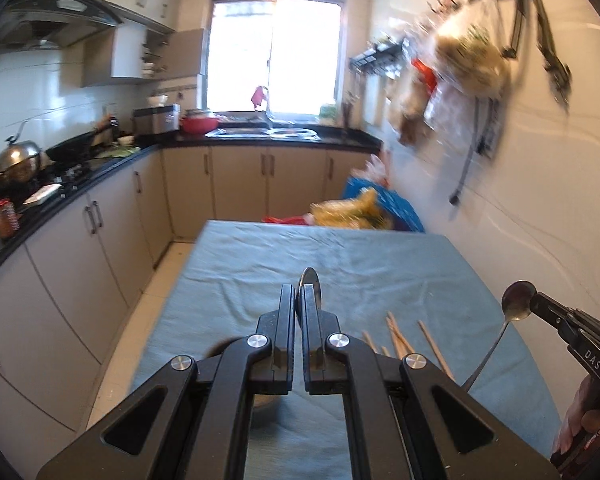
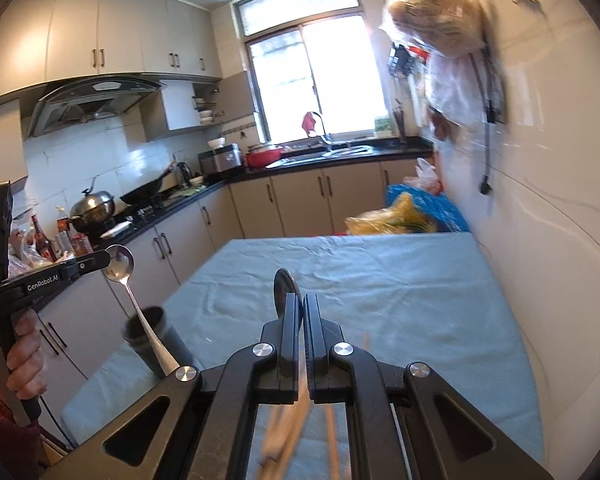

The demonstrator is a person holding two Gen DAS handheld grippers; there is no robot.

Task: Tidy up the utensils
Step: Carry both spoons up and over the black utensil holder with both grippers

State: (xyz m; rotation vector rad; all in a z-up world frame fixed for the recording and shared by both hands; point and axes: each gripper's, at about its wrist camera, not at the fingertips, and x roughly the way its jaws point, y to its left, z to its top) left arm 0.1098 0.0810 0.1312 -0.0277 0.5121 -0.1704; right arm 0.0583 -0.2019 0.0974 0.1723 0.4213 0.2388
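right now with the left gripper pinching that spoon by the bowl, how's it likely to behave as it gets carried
The spoon looks like polished metal, so probably stiff but slippery between the left gripper's pads. It is pinched at the bowl with the long handle hanging down free, so it may pivot or swing. Over the blue cloth, a drop would likely land softly.

You have two metal spoons: one [image 1: 309, 280] in left gripper, one [image 1: 518, 301] in right gripper. Four or so wooden chopsticks [image 1: 396, 334] on blue cloth, count unsure. One dark cup [image 2: 150, 334].
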